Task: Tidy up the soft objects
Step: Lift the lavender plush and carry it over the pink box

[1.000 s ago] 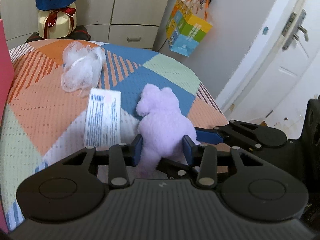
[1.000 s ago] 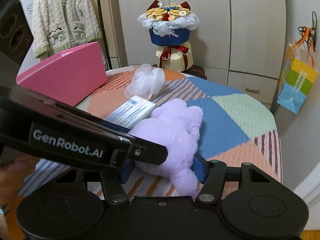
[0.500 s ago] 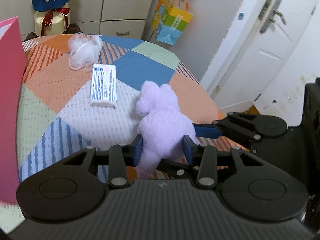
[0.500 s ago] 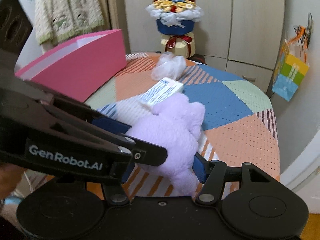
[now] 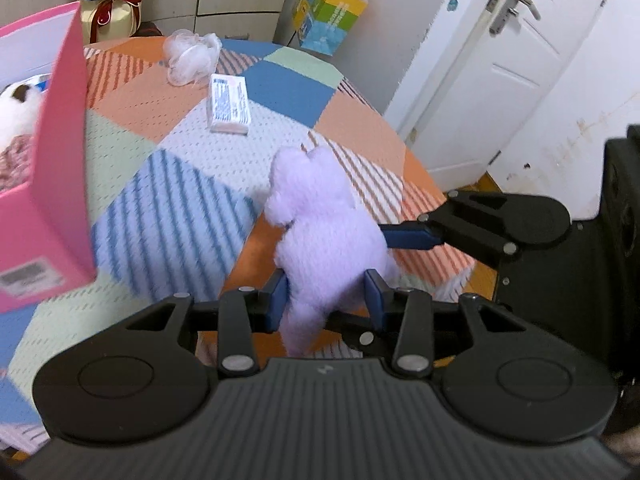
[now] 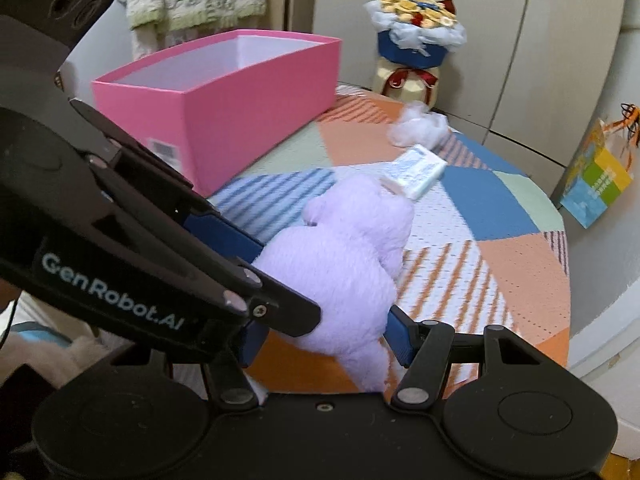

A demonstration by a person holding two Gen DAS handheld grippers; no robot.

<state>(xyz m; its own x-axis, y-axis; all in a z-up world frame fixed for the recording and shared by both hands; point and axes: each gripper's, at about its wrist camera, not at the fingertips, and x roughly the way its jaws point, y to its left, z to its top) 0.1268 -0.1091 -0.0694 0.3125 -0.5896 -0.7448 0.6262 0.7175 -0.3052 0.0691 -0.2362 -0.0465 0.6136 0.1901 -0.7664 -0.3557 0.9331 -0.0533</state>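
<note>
Your left gripper (image 5: 326, 294) and right gripper (image 6: 324, 338) both clench the purple plush toy (image 5: 324, 228), holding it above the counter (image 5: 180, 160). Since a second ago the toy has been carried away from the tissue pack (image 5: 229, 103) toward the pink box (image 6: 224, 108). Judged next: lower it into the box.

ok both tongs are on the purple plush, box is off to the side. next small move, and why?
Probably carry the purple plush sideways, over the rim of the pink box. Both the left tongs and right tongs pinch it clear of the table, and the box is open with room inside. The white mesh puff and packet wait on the cloth.
</note>
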